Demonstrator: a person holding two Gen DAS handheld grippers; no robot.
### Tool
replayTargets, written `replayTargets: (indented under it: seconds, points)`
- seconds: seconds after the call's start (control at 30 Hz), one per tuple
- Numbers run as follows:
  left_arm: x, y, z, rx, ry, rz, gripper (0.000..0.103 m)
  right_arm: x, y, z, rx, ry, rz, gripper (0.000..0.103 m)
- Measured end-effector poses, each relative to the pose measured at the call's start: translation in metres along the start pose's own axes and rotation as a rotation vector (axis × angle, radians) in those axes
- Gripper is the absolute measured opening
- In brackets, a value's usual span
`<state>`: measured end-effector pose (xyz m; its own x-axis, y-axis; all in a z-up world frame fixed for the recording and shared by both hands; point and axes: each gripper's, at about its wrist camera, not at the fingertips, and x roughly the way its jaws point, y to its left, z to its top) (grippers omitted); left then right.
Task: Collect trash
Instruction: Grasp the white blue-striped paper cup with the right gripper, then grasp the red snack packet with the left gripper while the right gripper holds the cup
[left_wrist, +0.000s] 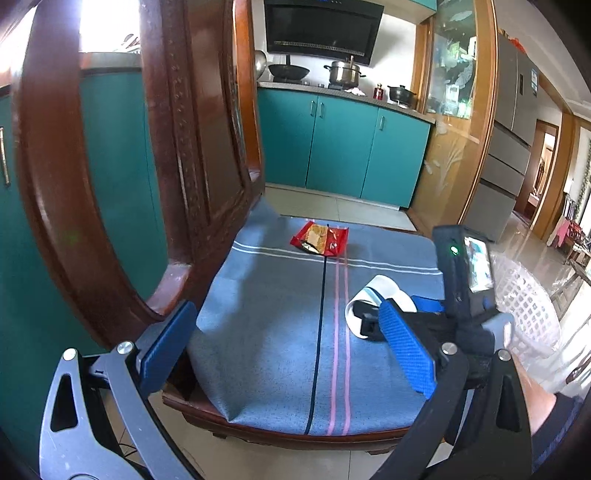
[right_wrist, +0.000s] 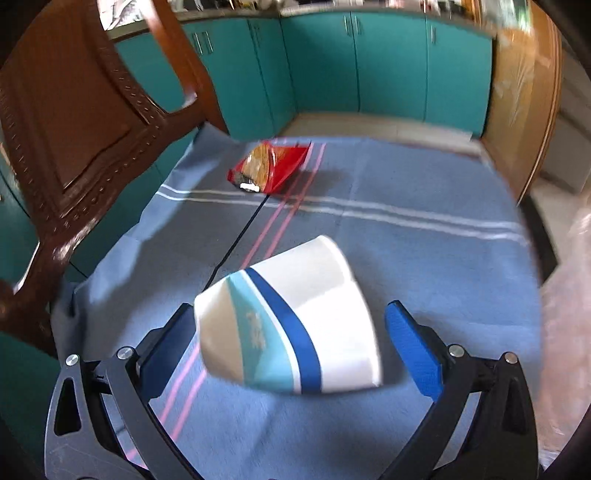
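Note:
A crumpled red snack wrapper (left_wrist: 320, 240) (right_wrist: 269, 168) lies at the far side of a chair seat covered with a blue striped cloth (left_wrist: 266, 332) (right_wrist: 406, 258). Nearer, a white paper cup (left_wrist: 380, 290) (right_wrist: 295, 325) with blue bands lies on its side on the cloth. My right gripper (right_wrist: 291, 345) (left_wrist: 397, 312) is open with the cup between its blue fingers; the left finger is close to the cup's wall and the right one stands apart from it. My left gripper (left_wrist: 286, 347) hangs open over the seat's near edge, holding nothing.
The chair's carved wooden back (left_wrist: 110, 147) (right_wrist: 74, 129) rises on the left. A white lattice basket (left_wrist: 528, 306) lined with clear plastic stands to the right of the seat. Teal kitchen cabinets (left_wrist: 340, 147) and tiled floor lie beyond.

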<state>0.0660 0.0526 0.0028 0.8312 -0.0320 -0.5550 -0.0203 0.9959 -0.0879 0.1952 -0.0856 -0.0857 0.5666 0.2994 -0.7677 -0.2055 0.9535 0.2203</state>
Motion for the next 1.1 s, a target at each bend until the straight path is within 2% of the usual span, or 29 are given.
replayTargets:
  seconds: [0.07, 0.13, 0.33, 0.43, 0.53, 0.6, 0.67, 0.73, 0.77, 0.8, 0.87, 0.93, 1.03, 1.1]
  points:
    - [0.007, -0.006, 0.001, 0.022, 0.011, -0.005, 0.099, 0.005, -0.002, 0.0, 0.015, 0.031, 0.032, 0.099]
    - [0.013, -0.013, 0.005, 0.048, 0.008, -0.01, 0.099, 0.002, 0.001, -0.003, -0.021, 0.019, 0.002, 0.083]
    - [0.068, -0.043, 0.032, 0.133, 0.039, -0.055, 0.099, -0.04, -0.024, -0.01, 0.01, -0.015, -0.038, 0.083]
    - [0.123, -0.064, 0.044, 0.204, 0.101, -0.072, 0.099, -0.076, -0.048, -0.016, 0.088, -0.047, -0.043, 0.083]
    - [0.183, -0.085, 0.049, 0.301, 0.153, -0.037, 0.099, -0.112, -0.059, -0.018, 0.098, -0.11, -0.028, 0.083]
    - [0.211, -0.09, 0.051, 0.321, 0.172, -0.014, 0.098, -0.126, -0.064, -0.018, 0.089, -0.141, -0.022, 0.083]
    - [0.237, -0.094, 0.054, 0.322, 0.182, 0.024, 0.095, -0.126, -0.067, -0.017, 0.092, -0.137, -0.017, 0.083]
    - [0.259, -0.091, 0.056, 0.288, 0.234, 0.012, 0.068, -0.124, -0.07, -0.016, 0.096, -0.127, -0.008, 0.083]
    - [0.265, -0.089, 0.056, 0.268, 0.261, 0.002, 0.034, -0.123, -0.07, -0.016, 0.095, -0.126, -0.007, 0.083]
    - [0.269, -0.085, 0.056, 0.234, 0.291, -0.021, 0.019, -0.122, -0.069, -0.014, 0.091, -0.127, -0.006, 0.083]
    - [0.255, -0.082, 0.056, 0.235, 0.251, -0.031, 0.012, -0.124, -0.064, -0.013, 0.069, -0.132, -0.005, 0.083]
    - [0.232, -0.078, 0.054, 0.232, 0.225, -0.075, 0.009, -0.125, -0.059, -0.011, 0.051, -0.138, -0.002, 0.083]
    - [0.163, -0.068, 0.049, 0.219, 0.134, -0.12, 0.009, -0.125, -0.056, -0.012, 0.047, -0.146, -0.003, 0.083]
    - [0.125, -0.062, 0.043, 0.206, 0.105, -0.134, 0.009, -0.127, -0.055, -0.015, 0.046, -0.153, -0.01, 0.083]
